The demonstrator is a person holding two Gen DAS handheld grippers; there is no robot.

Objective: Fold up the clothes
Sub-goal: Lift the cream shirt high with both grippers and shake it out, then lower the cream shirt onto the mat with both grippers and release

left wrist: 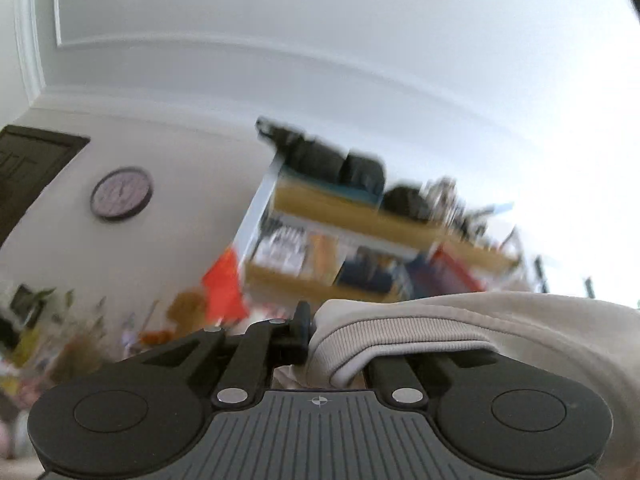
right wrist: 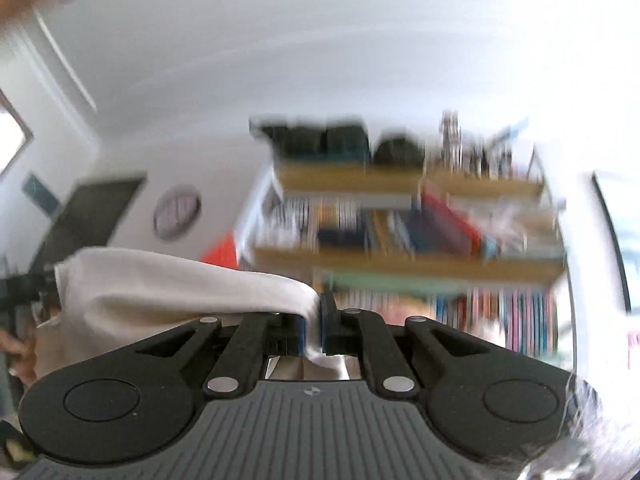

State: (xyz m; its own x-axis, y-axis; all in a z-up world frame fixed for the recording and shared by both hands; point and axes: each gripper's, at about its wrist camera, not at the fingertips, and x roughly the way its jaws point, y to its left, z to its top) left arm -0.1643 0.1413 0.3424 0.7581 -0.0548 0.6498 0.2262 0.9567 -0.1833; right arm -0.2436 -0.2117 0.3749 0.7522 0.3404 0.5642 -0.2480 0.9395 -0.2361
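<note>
Left wrist view: left gripper (left wrist: 310, 334) pointed up toward the ceiling and a blurred bookshelf (left wrist: 360, 236). Its jaws were clamped together on the cream garment (left wrist: 460, 332); the ribbed hem sat just right of the one finger that showed, and the cloth draped rightward over the other linkage, hiding that finger. A round wall clock (left wrist: 121, 193) lay far left of the tongs.

Right wrist view: right gripper (right wrist: 320, 326) was also tilted up, its jaws pinched on a thin fold of the same garment (right wrist: 172, 284). The cloth ran leftward from the pads and hung below them. The bookshelf (right wrist: 400, 224) was ahead, heavily smeared.

Judgement: the step looked like lifting the garment by two points to spread it. To do it well, keep both pinches firm, draw the hands apart until the edge between them is taut and level, and let the cloth hang free before laying it down. The thin right-hand bite could slip.
</note>
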